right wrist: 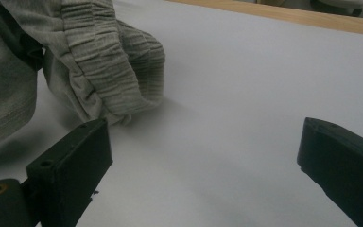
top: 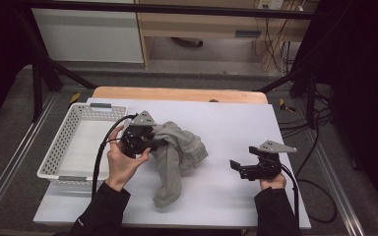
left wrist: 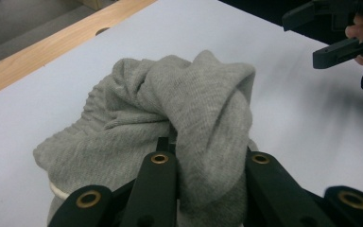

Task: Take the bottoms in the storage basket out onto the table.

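A crumpled grey garment (top: 179,155) with a ribbed waistband (right wrist: 118,75) lies in the middle of the white table (top: 226,123). My left gripper (top: 160,142) is at its left edge, shut on a bunched fold of the grey cloth (left wrist: 212,123), which is lifted a little between the jaws. My right gripper (top: 236,166) hovers low over the table to the right of the garment, open, with nothing between its jaws (right wrist: 203,165). It also appears at the top right of the left gripper view (left wrist: 331,33).
A white perforated basket (top: 59,142) stands at the left end of the table, beside the left hand. A wooden edge (top: 177,93) runs along the table's far side. Bare white table surface lies to the right of the garment.
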